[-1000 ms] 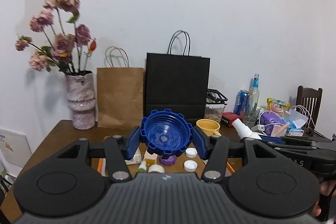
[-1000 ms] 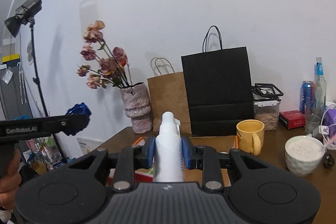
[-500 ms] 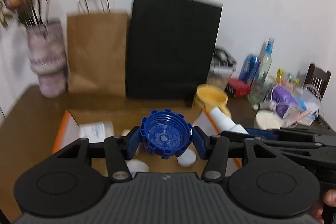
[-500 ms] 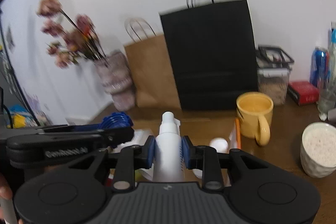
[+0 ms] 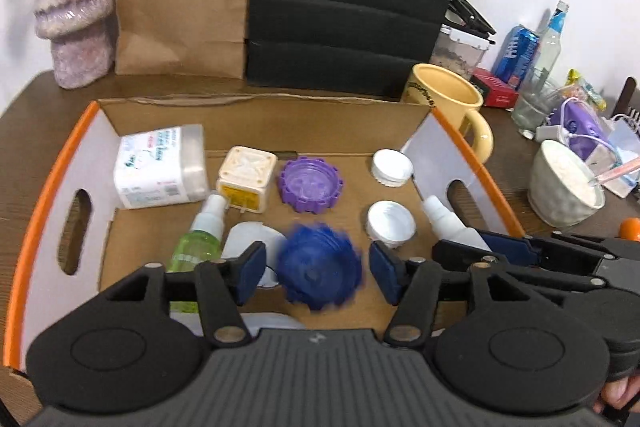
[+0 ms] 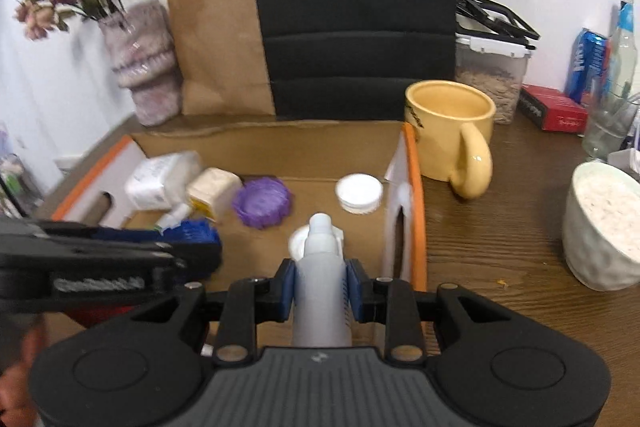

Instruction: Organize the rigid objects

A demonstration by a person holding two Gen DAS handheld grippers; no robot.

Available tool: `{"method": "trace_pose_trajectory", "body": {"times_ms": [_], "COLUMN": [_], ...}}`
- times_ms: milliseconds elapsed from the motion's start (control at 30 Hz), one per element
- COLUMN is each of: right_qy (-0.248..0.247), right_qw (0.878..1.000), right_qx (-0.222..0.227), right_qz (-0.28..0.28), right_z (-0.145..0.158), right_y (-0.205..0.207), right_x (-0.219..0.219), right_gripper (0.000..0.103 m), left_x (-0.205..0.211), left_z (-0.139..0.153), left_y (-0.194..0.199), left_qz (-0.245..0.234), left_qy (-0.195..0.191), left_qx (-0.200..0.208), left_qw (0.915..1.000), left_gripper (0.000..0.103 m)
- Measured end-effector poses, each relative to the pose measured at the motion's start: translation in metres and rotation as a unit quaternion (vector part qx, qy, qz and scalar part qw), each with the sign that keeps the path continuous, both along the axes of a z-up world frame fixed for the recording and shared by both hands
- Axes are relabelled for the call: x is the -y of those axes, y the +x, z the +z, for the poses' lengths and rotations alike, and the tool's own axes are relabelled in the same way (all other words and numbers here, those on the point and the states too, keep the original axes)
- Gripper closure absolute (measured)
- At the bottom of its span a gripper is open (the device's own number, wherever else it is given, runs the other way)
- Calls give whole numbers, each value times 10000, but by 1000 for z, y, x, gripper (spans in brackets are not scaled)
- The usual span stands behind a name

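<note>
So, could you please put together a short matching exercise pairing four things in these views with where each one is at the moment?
Things:
1. blue lid
2. white bottle
3. purple lid
4. yellow mug

Places:
A. on the table outside the cardboard box, by its right wall
B. clamped in the right tongs
C. lying on the box floor beside a cream cube-shaped container
D. blurred, between the parted fingers of the left tongs, above the box floor

Pairs: 1-D, 2-B, 3-C, 4-A
</note>
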State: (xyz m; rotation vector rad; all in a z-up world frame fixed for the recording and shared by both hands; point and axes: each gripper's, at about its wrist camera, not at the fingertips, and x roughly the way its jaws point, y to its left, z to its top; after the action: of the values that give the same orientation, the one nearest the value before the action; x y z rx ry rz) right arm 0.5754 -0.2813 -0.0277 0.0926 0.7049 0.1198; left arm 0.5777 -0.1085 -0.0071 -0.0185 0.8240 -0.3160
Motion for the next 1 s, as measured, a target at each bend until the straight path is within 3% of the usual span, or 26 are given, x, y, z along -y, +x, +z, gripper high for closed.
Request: {"method": "trace_pose_trajectory", "body": {"times_ms": [333, 400, 500, 700, 833, 900, 1000], "right_qy": [26, 95, 171, 320, 322, 234, 100], "right_qw": [9999, 9997, 9984, 9911, 9776, 9684, 9562], "right_qx": [36, 171, 448, 1216, 2027, 2432, 2886], "right_qz": [131, 174, 299, 428, 476, 504, 487], "right_z": [25, 37, 54, 84, 97, 97, 90], "right_y": [-11, -22, -43, -92, -132, -149, -174], "right_x": [-1, 0, -1, -4, -12, -18, -28], "right_gripper": [72, 62, 53, 48, 46, 36, 32], "left_x": [-6, -10, -23, -57, -79, -88, -101], "left_z": [26, 33, 51, 87, 100, 102, 99], "left_y": [-18, -27, -53, -121, -169, -191, -220], "left_qz": [-47, 23, 180, 567, 837, 964, 1157], "left_qy": [56, 167, 296, 246, 94, 52, -54], "left_qx": [156, 334, 911, 2006, 2719, 2993, 3300], "left_qw": [9999, 9993, 9952, 9777, 9586, 9493, 9368], "left_gripper": [29, 29, 23, 15, 12, 11, 11]}}
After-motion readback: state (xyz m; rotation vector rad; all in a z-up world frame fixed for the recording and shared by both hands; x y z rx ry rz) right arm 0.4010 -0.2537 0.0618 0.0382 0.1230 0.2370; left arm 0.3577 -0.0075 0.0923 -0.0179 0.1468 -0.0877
